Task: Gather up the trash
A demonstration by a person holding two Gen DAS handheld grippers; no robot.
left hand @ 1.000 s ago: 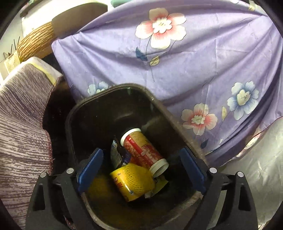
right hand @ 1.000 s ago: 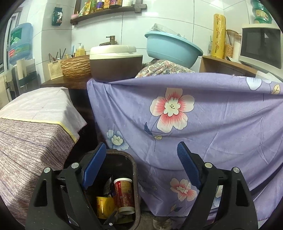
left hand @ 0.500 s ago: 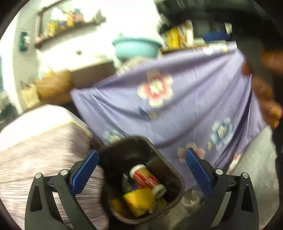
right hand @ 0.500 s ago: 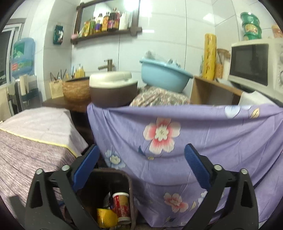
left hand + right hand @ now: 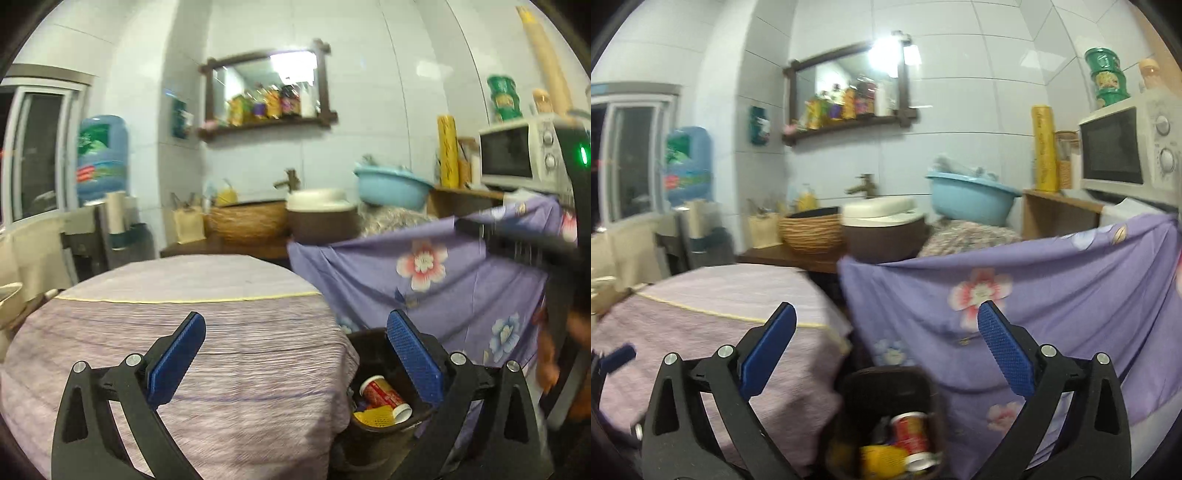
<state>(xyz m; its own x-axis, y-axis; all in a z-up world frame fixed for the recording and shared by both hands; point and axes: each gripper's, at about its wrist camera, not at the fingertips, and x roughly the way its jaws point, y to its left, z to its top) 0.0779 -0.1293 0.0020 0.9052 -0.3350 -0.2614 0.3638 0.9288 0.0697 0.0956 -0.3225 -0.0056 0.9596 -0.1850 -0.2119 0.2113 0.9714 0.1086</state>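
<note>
White-tiled room with a wood-framed mirror (image 5: 849, 85) over a small shelf of bottles (image 5: 846, 122); blue water jug (image 5: 101, 158) at far left beside a window. Dark worktop (image 5: 775, 254) against the wall, carrying a woven basket (image 5: 810, 230), a brown pot with cream lid (image 5: 882, 230) under a tap, and a tilted blue basin (image 5: 971, 197). White microwave (image 5: 1126, 147) on a wooden shelf at right. Low in front, a mauve striped cloth (image 5: 221, 350) over a rounded surface at left and a purple flowered sheet (image 5: 1052, 295) draped at right, dark trash bin (image 5: 886, 387) on the floor between them, holding a red cup (image 5: 910, 428) and a yellow packet (image 5: 882, 456). Left gripper (image 5: 295, 363) spread wide, nothing between its blue pads (image 5: 175, 358); right gripper (image 5: 886, 354) equally wide and empty, above the bin
</note>
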